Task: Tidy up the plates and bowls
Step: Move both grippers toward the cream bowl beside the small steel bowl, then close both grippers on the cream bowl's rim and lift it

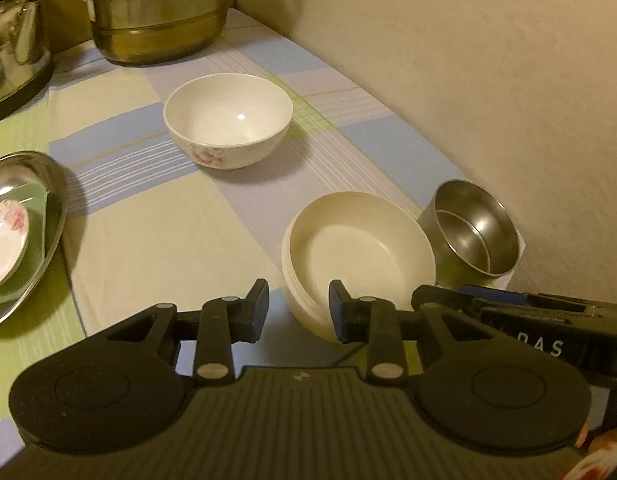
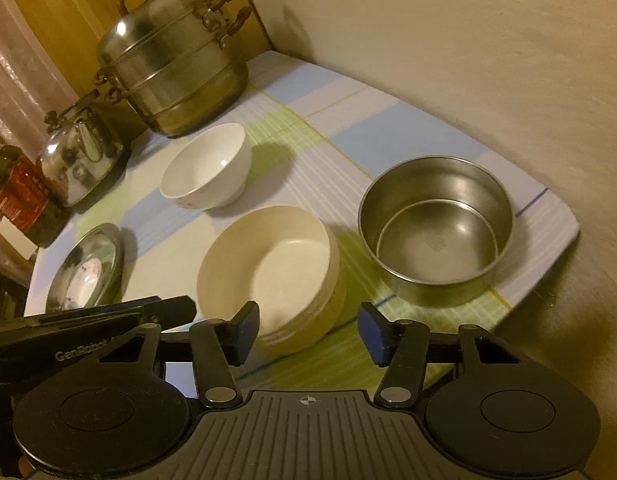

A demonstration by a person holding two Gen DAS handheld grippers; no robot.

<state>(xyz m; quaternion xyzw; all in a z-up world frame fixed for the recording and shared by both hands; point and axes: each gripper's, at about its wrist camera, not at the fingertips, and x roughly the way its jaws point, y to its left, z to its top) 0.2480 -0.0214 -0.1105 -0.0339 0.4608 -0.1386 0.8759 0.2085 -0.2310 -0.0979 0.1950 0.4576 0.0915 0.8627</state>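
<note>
A stack of cream bowls (image 1: 360, 256) (image 2: 272, 268) stands on the checked tablecloth. A white flowered bowl (image 1: 228, 120) (image 2: 208, 168) stands beyond it. A steel bowl (image 1: 474, 232) (image 2: 436, 228) with a smaller one nested inside stands at the right by the wall. A steel plate (image 1: 48, 248) (image 2: 112, 256) at the left holds a small flowered saucer (image 1: 6, 240) (image 2: 84, 280). My left gripper (image 1: 298, 312) is open and empty, at the near rim of the cream stack. My right gripper (image 2: 308, 332) is open and empty, just short of the stack.
A large steel steamer pot (image 1: 156, 12) (image 2: 176, 68) and a kettle (image 1: 16, 32) (image 2: 80, 152) stand at the back. A jar with a red label (image 2: 20, 196) stands at the far left. The wall (image 1: 488, 80) runs along the table's right edge.
</note>
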